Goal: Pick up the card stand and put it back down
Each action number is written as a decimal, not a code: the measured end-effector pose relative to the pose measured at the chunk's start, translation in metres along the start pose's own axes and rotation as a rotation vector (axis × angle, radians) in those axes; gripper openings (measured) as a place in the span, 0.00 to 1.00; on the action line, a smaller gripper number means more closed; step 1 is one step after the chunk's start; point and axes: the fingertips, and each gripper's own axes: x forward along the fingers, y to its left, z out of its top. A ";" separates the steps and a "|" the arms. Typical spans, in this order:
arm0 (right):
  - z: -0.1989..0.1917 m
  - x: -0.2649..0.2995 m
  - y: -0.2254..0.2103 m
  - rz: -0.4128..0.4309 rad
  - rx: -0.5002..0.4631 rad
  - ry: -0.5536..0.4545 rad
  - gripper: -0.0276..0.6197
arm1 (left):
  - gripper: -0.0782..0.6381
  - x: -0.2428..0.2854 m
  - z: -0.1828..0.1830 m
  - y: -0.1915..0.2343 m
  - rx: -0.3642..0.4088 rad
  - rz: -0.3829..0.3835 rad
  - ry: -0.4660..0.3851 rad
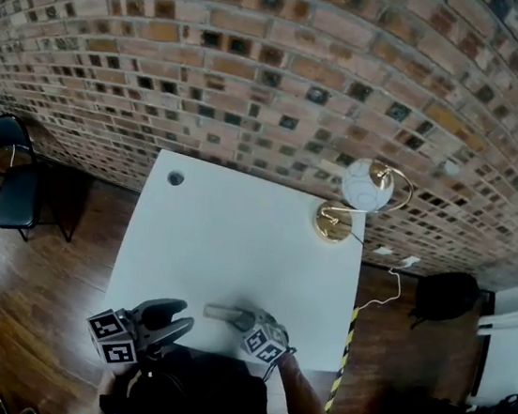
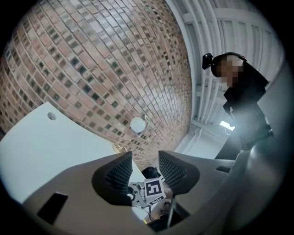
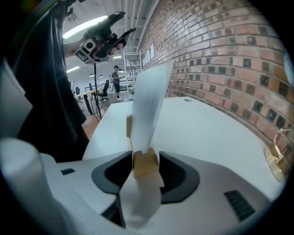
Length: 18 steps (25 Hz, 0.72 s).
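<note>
The card stand [image 3: 145, 163], a small wooden block with a white card [image 3: 149, 105] slotted in it, sits between the jaws of my right gripper [image 3: 146, 170]. Both pads press on the block's sides. In the head view the card stand [image 1: 223, 312] is near the front edge of the white table [image 1: 236, 236], with the right gripper [image 1: 246, 320] at its right end. Whether the stand rests on the table or hangs just above it I cannot tell. My left gripper [image 1: 182, 322] is held level off the table's front left, open and empty, as the left gripper [image 2: 145, 168] view confirms.
A brass lamp with a white globe [image 1: 363, 194] stands at the table's far right corner against the brick wall. A cable hole [image 1: 176, 178] is at the far left corner. A black chair [image 1: 12, 180] stands on the wooden floor to the left.
</note>
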 end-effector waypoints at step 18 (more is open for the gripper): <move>0.019 -0.002 -0.031 -0.024 -0.032 -0.044 0.36 | 0.36 -0.005 -0.012 0.005 -0.029 0.020 0.016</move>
